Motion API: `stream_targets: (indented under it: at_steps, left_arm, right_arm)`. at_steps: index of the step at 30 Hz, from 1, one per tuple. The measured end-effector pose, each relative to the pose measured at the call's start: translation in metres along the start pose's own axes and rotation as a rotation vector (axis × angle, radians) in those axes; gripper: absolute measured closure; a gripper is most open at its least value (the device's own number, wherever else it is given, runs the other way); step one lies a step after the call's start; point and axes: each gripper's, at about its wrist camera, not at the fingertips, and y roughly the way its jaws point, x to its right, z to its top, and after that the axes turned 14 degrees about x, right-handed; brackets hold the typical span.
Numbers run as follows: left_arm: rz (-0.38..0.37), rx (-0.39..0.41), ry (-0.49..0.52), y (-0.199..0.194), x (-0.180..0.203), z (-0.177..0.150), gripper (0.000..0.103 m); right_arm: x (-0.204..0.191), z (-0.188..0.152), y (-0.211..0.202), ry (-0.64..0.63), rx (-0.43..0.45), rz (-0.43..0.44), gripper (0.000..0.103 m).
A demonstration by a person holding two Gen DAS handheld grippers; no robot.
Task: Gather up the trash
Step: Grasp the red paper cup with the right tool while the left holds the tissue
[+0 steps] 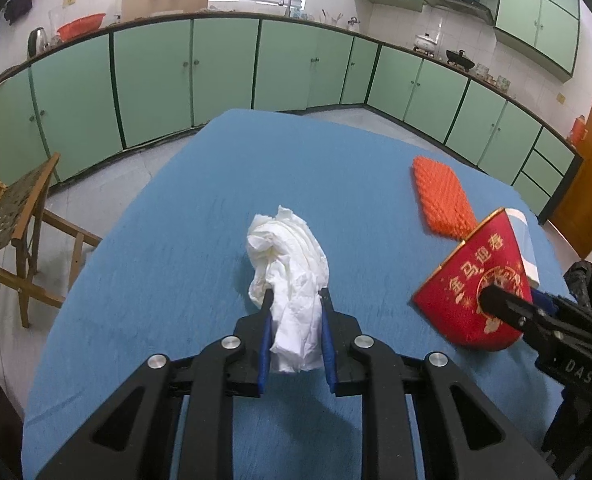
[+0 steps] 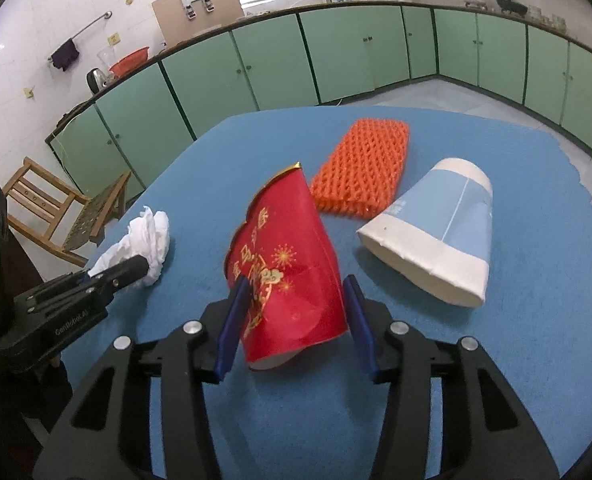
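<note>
A crumpled white tissue lies on the blue table, and my left gripper is shut on its near end. It also shows at the left of the right wrist view as the tissue in the left gripper. A red paper cup with gold print lies on its side, squashed between the pads of my right gripper, which is shut on it. Seen from the left wrist, the red cup and right gripper are at the right.
An orange foam net lies just beyond the red cup. A blue-and-white paper cup lies on its side to the right. A wooden folding chair stands left of the table. Green cabinets line the walls.
</note>
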Motion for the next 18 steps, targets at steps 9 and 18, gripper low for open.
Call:
stream_targets:
  at_steps: [9, 18]
  left_arm:
    - [-0.014, 0.018, 0.001, -0.008, 0.007, 0.006, 0.082]
    - [-0.078, 0.084, 0.024, -0.035, 0.032, 0.022, 0.082]
  right_arm:
    - [-0.009, 0.009, -0.022, -0.054, 0.042, -0.001, 0.063]
    - [0.002, 0.029, -0.071, -0.033, 0.139, -0.043, 0.063]
